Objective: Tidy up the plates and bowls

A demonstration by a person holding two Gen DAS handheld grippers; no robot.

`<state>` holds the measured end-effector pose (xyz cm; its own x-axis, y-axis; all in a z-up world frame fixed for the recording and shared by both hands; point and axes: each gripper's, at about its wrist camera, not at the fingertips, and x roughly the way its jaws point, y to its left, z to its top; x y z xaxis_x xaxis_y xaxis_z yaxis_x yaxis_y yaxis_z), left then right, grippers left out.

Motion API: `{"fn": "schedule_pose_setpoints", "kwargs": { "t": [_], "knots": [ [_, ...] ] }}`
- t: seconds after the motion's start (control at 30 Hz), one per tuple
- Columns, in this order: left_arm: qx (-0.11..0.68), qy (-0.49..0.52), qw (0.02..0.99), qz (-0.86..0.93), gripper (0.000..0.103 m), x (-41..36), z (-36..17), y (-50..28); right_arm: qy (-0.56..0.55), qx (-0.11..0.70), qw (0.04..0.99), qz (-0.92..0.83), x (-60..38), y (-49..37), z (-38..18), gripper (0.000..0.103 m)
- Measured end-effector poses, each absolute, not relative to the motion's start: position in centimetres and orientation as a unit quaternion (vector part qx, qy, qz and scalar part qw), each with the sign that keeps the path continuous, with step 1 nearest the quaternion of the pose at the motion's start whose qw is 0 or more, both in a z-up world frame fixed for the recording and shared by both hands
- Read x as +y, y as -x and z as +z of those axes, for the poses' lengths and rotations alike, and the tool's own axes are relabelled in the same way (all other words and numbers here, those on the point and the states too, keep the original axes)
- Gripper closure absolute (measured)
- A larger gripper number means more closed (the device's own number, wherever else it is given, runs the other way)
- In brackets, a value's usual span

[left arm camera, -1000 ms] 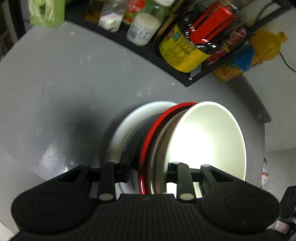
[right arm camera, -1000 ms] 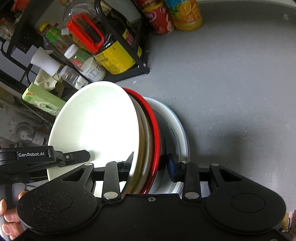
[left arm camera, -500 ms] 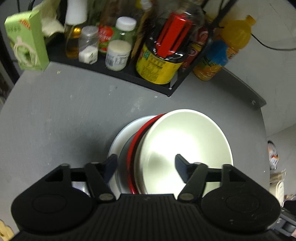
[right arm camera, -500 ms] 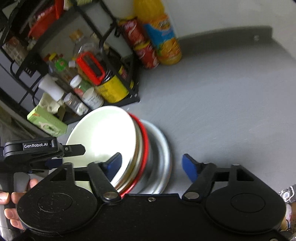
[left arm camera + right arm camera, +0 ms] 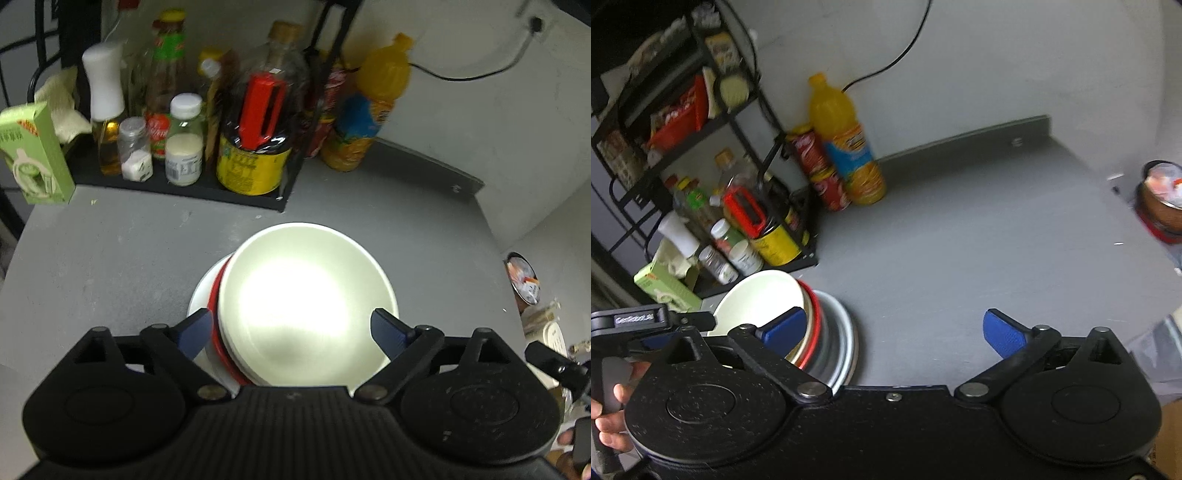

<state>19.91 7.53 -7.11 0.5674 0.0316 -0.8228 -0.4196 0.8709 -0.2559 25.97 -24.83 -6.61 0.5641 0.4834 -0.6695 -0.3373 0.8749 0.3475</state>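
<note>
1. Jaws on both tools stand wide apart and hold nothing. The left gripper [image 5: 291, 328] fills the bottom of the left wrist view with its blue pads either side of the dish stack; the right gripper [image 5: 897, 330] sits at the bottom of the right wrist view with its span mostly over bare counter.

2. Just beyond the left pads, lower centre of that view, lies the stack: a white bowl [image 5: 306, 302] on top, a red plate [image 5: 214, 295] rim under it, and a wide pale plate [image 5: 197, 299] at the base. No pad appears to touch any of them.

3. In the right wrist view the same stack [image 5: 812, 325] sits lower left, beside that gripper's left pad.

4. The pile looks nested and resting flat on the grey counter [image 5: 110, 258], so I judge the stacking is essentially done and the step in hand is to back away.

5. To do it well: lift each tool straight off, pads kept clear of the rims, since the bowl sits off-centre towards the right of the plates and a nudge could slide it.

6. Further out, in the upper left, the black rack of bottles [image 5: 177, 184] leaves little room; avoid swinging that way.
</note>
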Motion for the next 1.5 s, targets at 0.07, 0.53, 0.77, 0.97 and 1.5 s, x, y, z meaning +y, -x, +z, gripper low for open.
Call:
{"fn": "schedule_pose_setpoints", "kwargs": {
  "t": [0.07, 0.53, 0.77, 0.97, 1.5],
  "knots": [
    [0.444, 0.211, 0.861, 0.132, 0.008, 6.9, -6.4, -19.2, -0.091, 0.404, 0.883, 0.223, -25.7, -25.2, -6.4, 0.0],
    [0.418, 0.173, 0.886, 0.103, 0.001, 3.1, -2.8, -12.4, -0.096, 0.361, 0.907, 0.193, -28.3, -17.2, -4.3, 0.0],
    [0.396, 0.17, 0.898, 0.082, 0.001, 1.8, -1.7, -8.9, -0.095, 0.347, 0.914, 0.186, -29.2, -13.5, -3.5, 0.0],
    [0.388, 0.156, 0.906, 0.069, 0.001, 0.9, -0.7, -6.1, -0.09, 0.332, 0.922, 0.176, -29.4, -10.7, -2.5, 0.0],
    [0.363, 0.133, 0.921, 0.055, 0.001, 0.1, 0.5, -0.4, -0.071, 0.311, 0.935, 0.153, -28.9, -5.4, -1.0, 0.0]
  ]
}}
